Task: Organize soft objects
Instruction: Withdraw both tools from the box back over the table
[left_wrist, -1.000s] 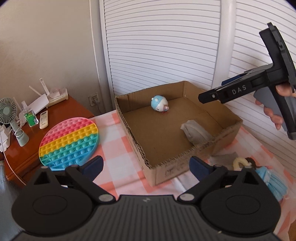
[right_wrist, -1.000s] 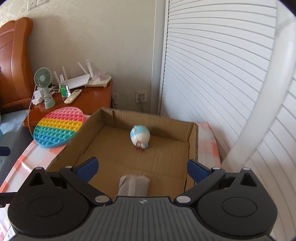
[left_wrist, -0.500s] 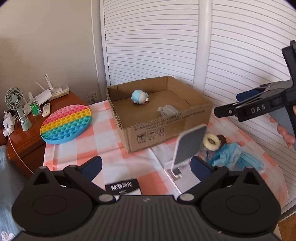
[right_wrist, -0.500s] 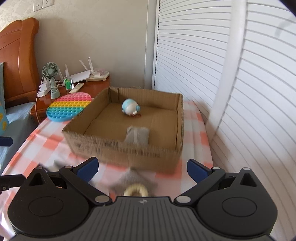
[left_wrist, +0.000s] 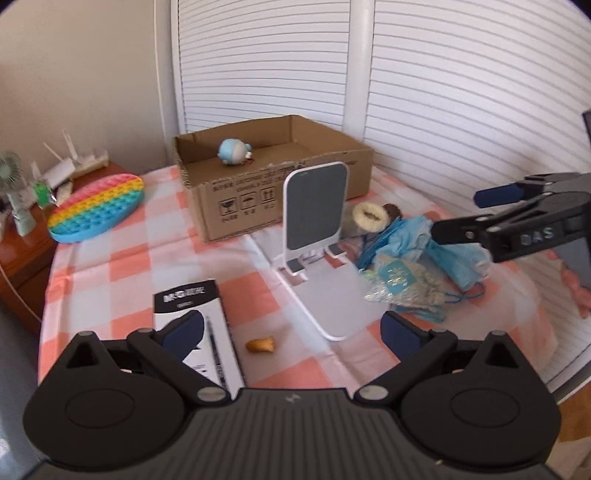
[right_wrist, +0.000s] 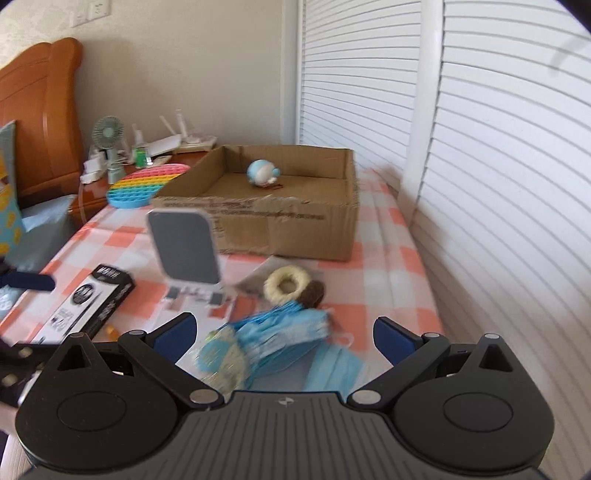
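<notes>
Left wrist view alone shows the small brown bit (left_wrist: 260, 345); both tools spread wide, empty.

Box (right_wrist: 280, 225) is open on top with lots of bare floor inside, just one small blue toy (right_wrist: 261, 172) near the back wall. Getting there from the front, the upright phone stand (left_wrist: 314, 210) sits right before the box's near wall. The masks pile (right_wrist: 280, 343) and fluffy ring (right_wrist: 287, 284) crowd the cloth beside it.
</notes>
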